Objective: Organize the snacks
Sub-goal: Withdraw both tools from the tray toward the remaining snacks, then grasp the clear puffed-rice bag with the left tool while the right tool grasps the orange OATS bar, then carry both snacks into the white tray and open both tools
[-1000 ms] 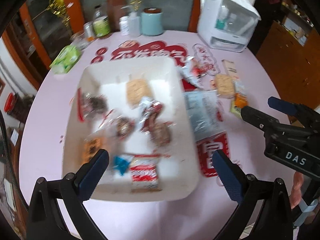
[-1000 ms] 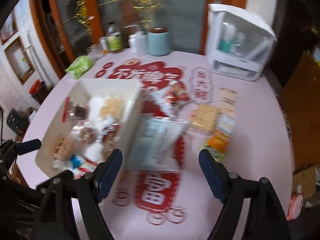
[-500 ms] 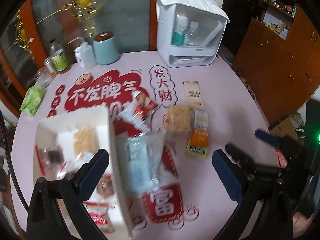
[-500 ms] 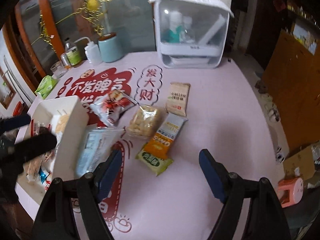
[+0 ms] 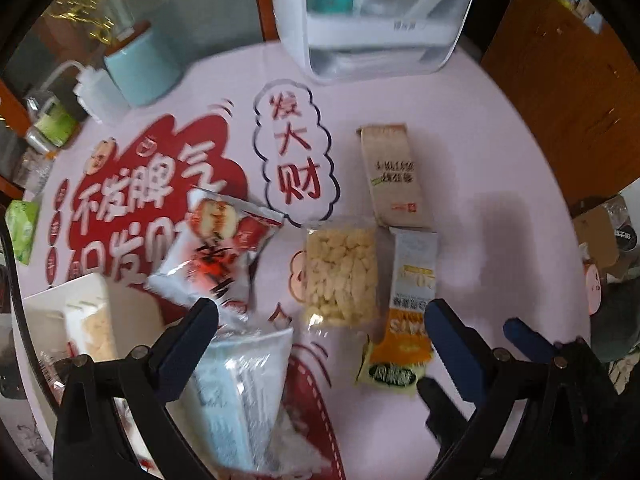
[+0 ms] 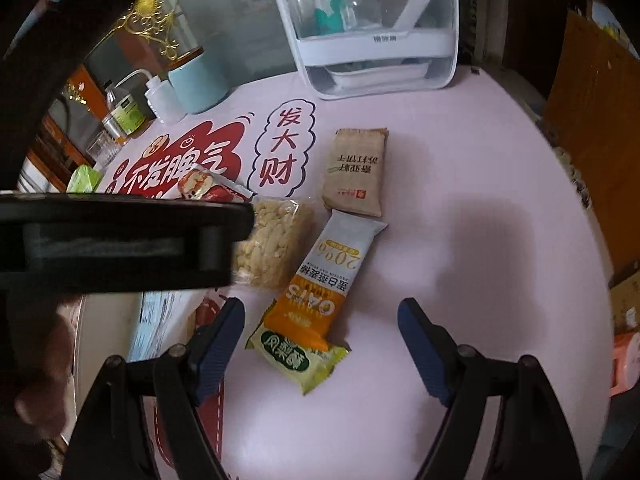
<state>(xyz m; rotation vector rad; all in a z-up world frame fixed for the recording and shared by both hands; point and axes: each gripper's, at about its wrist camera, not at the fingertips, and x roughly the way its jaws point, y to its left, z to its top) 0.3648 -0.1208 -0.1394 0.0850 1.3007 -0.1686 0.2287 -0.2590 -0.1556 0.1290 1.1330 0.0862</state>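
Since 0.5 s ago both grippers have come lower and closer to the loose snacks, which now fill far more of each view, while the white tray (image 5: 86, 292) has slid to the lower left edge of the left wrist view.

The left gripper (image 5: 320, 328) is spread wide and holds nothing; the clear pack of puffed rice pieces (image 5: 342, 276) lies between and just beyond its fingertips. The right gripper (image 6: 320, 344) is also wide open and empty, with the orange and white bar (image 6: 324, 280) between its fingers. That bar reads "OATS" and "20%". Its lower end overlaps a small green and yellow packet (image 6: 298, 354) with Chinese characters too distorted to read.

Just beyond the bar lies a tan kraft-look packet (image 6: 356, 172) with dark Chinese print, upside down to the camera. A red and white pouch (image 5: 218, 248) sits left of the rice pack, and a pale blue bag (image 5: 240, 392) lies beside the tray.

The pink tablecloth (image 6: 460, 240) carries "发大财" in a cloud outline. A white and clear storage box (image 6: 372, 28) stands behind.
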